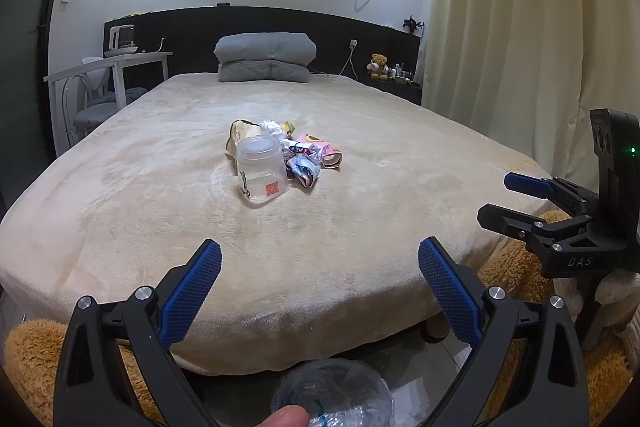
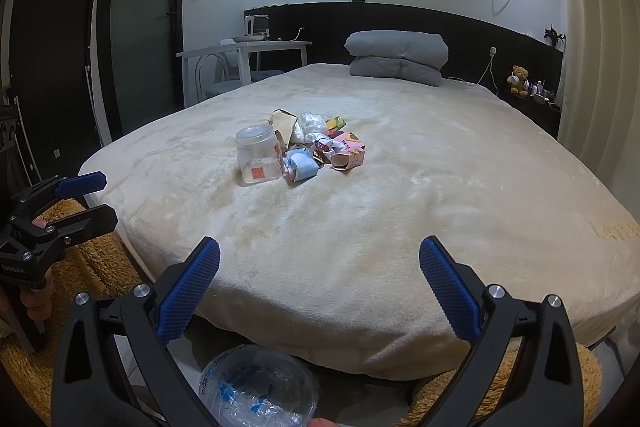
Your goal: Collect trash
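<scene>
Nothing is collected yet: the pile of crumpled wrappers and small cartons [image 1: 304,155] beside the clear plastic jar [image 1: 262,169] is left mid-bed on the cream plush blanket [image 1: 360,235], with left gripper [image 1: 320,291] and right gripper [image 2: 320,291] jaws held wide open, empty, well short of it.

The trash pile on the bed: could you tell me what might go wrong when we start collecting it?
1. The clear plastic jar stands tilted on the soft blanket, touching the crumpled wrappers; it may tip or roll.
2. The wrappers lie bunched together, so a pinch may scatter neighbours.
3. The lined bin sits low beside the bed; drops may miss.
</scene>
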### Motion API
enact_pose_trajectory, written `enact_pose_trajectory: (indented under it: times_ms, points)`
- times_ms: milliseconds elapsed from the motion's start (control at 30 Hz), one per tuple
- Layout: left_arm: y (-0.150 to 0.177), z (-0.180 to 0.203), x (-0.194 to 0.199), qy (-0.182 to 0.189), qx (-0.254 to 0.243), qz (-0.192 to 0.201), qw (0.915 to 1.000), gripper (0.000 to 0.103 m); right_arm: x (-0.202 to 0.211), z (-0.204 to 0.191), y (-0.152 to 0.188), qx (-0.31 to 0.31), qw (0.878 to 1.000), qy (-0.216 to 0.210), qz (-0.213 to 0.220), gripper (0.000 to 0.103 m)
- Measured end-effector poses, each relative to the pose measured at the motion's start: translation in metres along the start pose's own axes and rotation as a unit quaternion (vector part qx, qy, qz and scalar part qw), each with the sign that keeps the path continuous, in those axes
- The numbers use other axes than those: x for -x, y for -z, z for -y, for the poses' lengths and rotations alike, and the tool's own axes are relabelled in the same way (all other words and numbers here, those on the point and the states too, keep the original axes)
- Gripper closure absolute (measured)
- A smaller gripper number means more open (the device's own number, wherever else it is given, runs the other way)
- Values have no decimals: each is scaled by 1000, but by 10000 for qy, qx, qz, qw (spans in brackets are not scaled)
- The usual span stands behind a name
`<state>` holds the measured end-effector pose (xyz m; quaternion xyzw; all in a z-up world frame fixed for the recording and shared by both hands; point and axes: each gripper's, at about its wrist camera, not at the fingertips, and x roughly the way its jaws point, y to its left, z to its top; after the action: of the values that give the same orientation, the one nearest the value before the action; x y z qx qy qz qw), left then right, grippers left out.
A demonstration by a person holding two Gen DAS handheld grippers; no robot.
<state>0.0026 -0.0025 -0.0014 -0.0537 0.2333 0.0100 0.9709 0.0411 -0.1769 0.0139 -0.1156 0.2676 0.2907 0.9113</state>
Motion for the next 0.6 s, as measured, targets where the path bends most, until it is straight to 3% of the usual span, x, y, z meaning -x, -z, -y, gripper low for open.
enact_pose_trajectory:
  times_ms: [600]
  points:
    - [1,2,-2,-61,-32,-13,10000,6,-2,-2,1,-7,10000,1,21,4]
